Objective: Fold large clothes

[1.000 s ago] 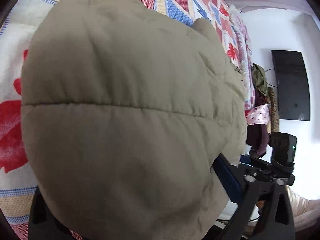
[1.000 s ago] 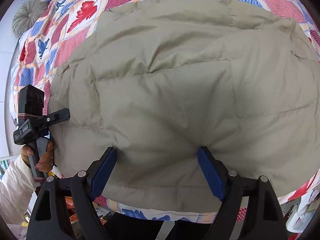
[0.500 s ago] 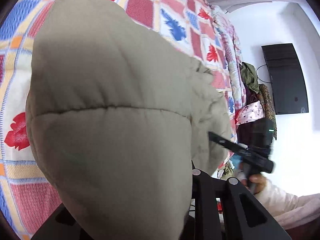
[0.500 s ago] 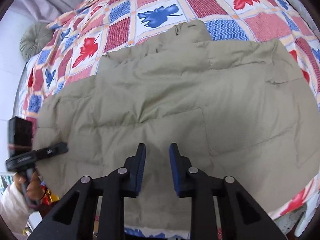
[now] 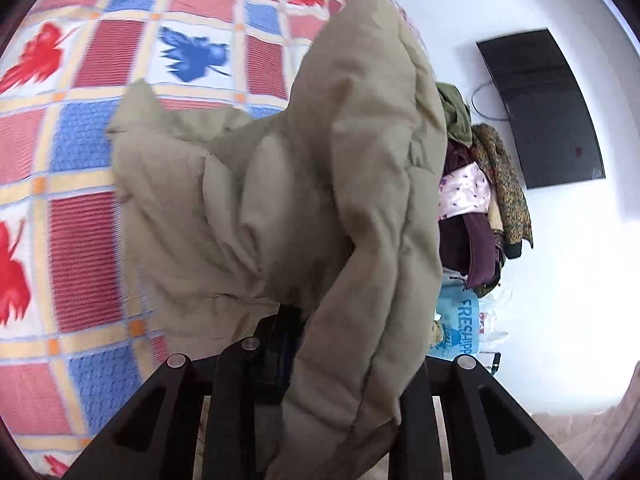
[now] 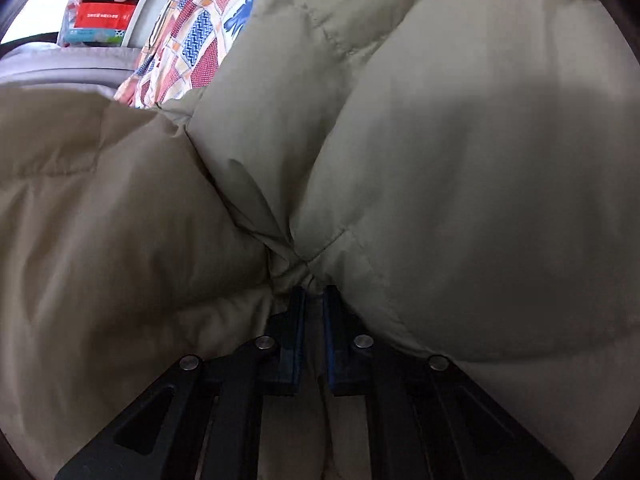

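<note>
A khaki quilted puffer jacket hangs bunched from my left gripper above the patchwork bedspread. The left gripper is shut on the jacket's edge; its right finger is hidden under the fabric. In the right wrist view the same jacket fills almost the whole frame. My right gripper is shut on a pinched fold of the jacket, the blue pads close together with fabric between them.
The bed's red, blue and white leaf-pattern bedspread lies below. A pile of clothes stands by the white wall beside a dark wall screen. A blue printed bag sits under the pile. Boxes on a shelf show far off.
Both grippers closed on the jacket and lifted it off the bed; it went from lying flat and spread to hanging bunched. The right gripper moved in close to the fabric.
</note>
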